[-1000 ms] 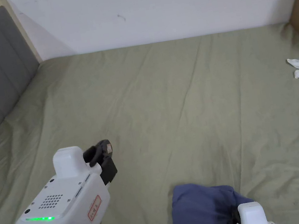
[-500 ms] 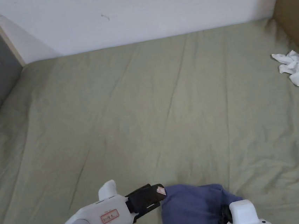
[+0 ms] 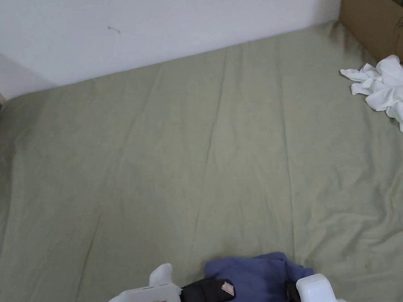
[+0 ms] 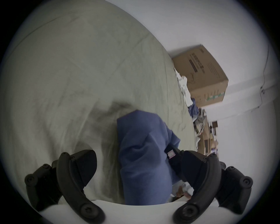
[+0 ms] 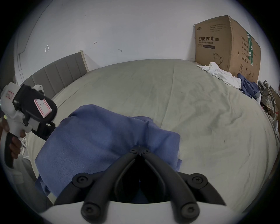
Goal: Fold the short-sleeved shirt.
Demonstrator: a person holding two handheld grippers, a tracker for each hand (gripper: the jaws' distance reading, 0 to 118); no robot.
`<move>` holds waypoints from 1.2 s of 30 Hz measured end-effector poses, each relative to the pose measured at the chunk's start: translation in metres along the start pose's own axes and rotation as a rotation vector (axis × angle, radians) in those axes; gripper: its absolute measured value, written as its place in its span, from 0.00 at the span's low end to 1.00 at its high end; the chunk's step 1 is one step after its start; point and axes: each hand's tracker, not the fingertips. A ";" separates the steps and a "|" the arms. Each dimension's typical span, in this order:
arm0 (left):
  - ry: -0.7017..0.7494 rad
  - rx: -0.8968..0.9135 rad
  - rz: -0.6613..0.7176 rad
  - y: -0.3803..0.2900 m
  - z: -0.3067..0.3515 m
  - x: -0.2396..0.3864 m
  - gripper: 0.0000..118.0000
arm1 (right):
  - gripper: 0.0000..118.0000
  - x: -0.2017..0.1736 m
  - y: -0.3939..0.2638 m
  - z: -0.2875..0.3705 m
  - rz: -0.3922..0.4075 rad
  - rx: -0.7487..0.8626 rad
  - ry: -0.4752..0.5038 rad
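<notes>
3 views cover 1 green bedsheet (image 3: pixel 195 150), wrinkled, reaching a white wall (image 3: pixel 173 10) at its far side. At the sheet's far right corner stands a cardboard box (image 3: pixel 384 10); the right gripper view adds a grey padded headboard (image 5: pixel 60 71) at the far left and a heap of mixed clothes (image 5: pixel 257 91) past the box. A crumpled white garment (image 3: pixel 397 94) lies just before the box. The blue short-sleeved shirt (image 3: pixel 255 284) is bunched at the near edge of the sheet, between the 2 grippers. The left gripper (image 4: pixel 137 166) has its jaws spread wide, released, with a fold of the shirt standing between them; whether either jaw touches the cloth cannot be told. The head view shows it lying sideways, its black tip at the shirt's left edge. The right gripper (image 5: pixel 139 149) is clenched on the shirt, jaw tips together with cloth puckered around them. A hand (image 5: pixel 13 144) grips the left gripper's handle in the right gripper view.
</notes>
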 end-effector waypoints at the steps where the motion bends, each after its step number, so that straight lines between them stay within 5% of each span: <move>1: -0.001 -0.025 -0.024 0.000 -0.004 0.002 0.98 | 0.02 0.000 0.000 0.000 0.000 0.000 0.000; 6: 0.076 -0.088 -0.163 -0.002 -0.014 0.014 0.80 | 0.02 0.000 0.000 0.000 -0.001 0.000 0.000; 11: 0.066 -0.116 -0.139 0.004 -0.007 0.019 0.51 | 0.02 0.001 0.003 0.001 -0.012 -0.006 0.009; 13: 0.063 -0.118 -0.148 0.005 -0.006 0.025 0.29 | 0.02 0.002 0.007 0.003 -0.030 -0.014 0.018; 24: 0.106 -0.068 -0.222 0.023 0.039 0.028 0.25 | 0.03 0.005 0.061 0.048 0.017 0.120 0.044; 36: 0.396 0.064 -0.142 0.077 0.200 -0.092 0.25 | 0.03 -0.021 0.126 0.075 0.070 0.279 0.061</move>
